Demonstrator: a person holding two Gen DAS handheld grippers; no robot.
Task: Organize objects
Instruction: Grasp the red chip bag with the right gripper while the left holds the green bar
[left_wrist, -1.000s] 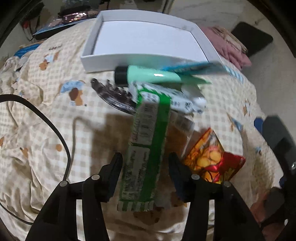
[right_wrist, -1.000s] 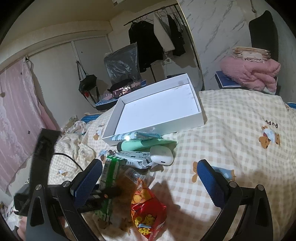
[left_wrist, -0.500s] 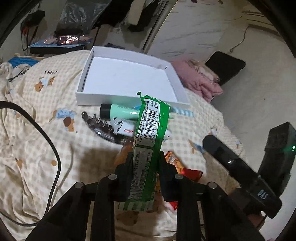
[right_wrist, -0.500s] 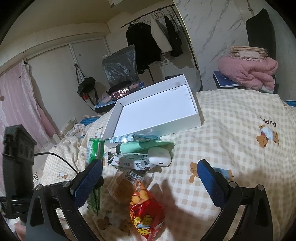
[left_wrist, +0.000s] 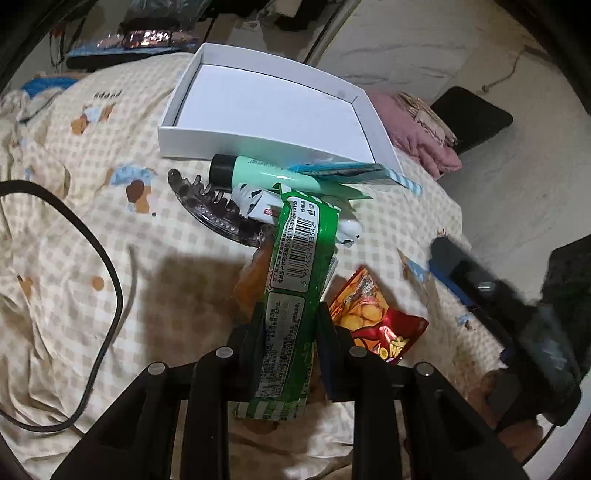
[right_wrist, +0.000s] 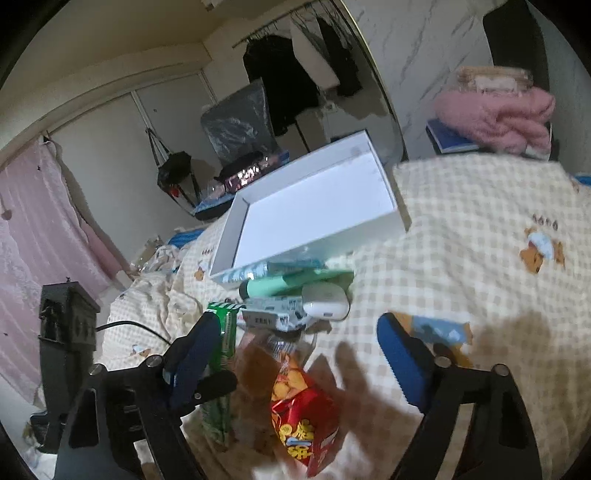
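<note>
My left gripper (left_wrist: 290, 317) is shut on a long green snack packet (left_wrist: 295, 280) and holds it above the bed; the packet also shows in the right wrist view (right_wrist: 223, 354). A white open box (left_wrist: 273, 107) lies beyond, empty inside (right_wrist: 310, 218). In front of it lie a mint tube (left_wrist: 266, 175), a blue flat packet (left_wrist: 343, 171), a white wipes pack (left_wrist: 258, 201), a dark hair clip (left_wrist: 210, 214) and a red snack bag (left_wrist: 376, 321). My right gripper (right_wrist: 299, 350) is open above the red snack bag (right_wrist: 303, 410).
A black cable (left_wrist: 103, 280) loops over the checked bedsheet (left_wrist: 74, 184) at the left. A pink blanket (right_wrist: 495, 114) is folded on a chair beyond the bed. Clothes hang on a rack (right_wrist: 295, 70) at the back.
My left gripper closed on the green packet and lifted it off the pile. My right gripper moved forward and lower, over the red snack bag.
</note>
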